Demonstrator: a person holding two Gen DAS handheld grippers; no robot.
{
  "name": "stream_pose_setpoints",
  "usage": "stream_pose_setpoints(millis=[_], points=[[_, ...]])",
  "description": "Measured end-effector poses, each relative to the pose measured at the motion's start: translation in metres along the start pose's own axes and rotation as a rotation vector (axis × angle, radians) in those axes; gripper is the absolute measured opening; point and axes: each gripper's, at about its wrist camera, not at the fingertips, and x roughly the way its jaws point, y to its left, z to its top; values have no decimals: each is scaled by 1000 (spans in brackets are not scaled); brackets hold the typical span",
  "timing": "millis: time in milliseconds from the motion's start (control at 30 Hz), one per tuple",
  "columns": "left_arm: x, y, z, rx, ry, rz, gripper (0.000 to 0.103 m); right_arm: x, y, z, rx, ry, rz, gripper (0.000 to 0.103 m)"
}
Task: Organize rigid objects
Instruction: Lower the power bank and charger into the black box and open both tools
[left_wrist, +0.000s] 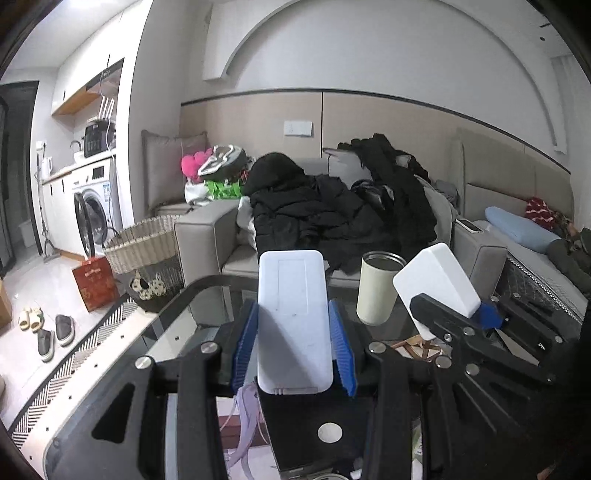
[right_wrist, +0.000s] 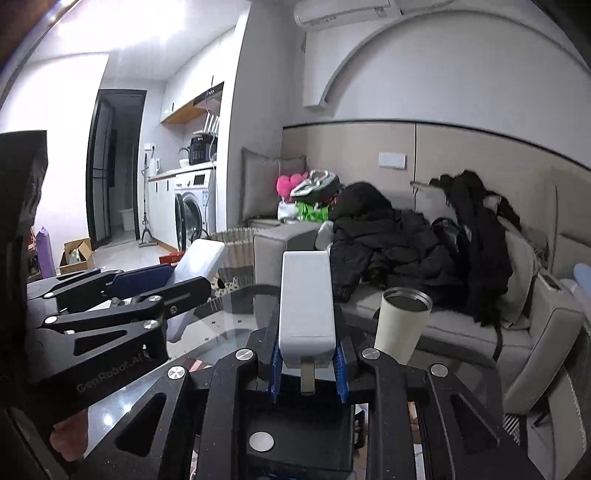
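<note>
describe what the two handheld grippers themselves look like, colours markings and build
Both match: the left gripper and right gripper are matte black angular linkage frames with triangular cut-outs, round silver pivot bolts and a silver disc on the centre plate. Their fingers carry ribbed blue pads. White "GenRobot.AI" lettering shows on the left gripper's side in the right wrist view. No cables or sleeves are visible.

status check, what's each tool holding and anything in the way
Left tool shut on wide white box. Right tool shut on narrow white block. Open tumbler stands ahead on glass table.

Dim room, ceiling glare, fisheye-warped edges
</note>
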Motion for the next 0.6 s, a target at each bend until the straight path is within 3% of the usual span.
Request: stream_pose_setpoints(millis=[100, 233, 500, 600], points=[[9, -2, -4, 12, 38, 3, 38, 15, -4, -2, 4, 24, -1, 22], [36, -5, -14, -3, 183, -6, 38, 39, -9, -7, 9, 93, 0, 22], [71, -18, -35, -8, 402, -21, 38, 104, -23, -47, 72, 462, 40, 22], [80, -24, -43, 6, 473, -36, 38, 119, -27, -61, 85, 556, 52, 22]])
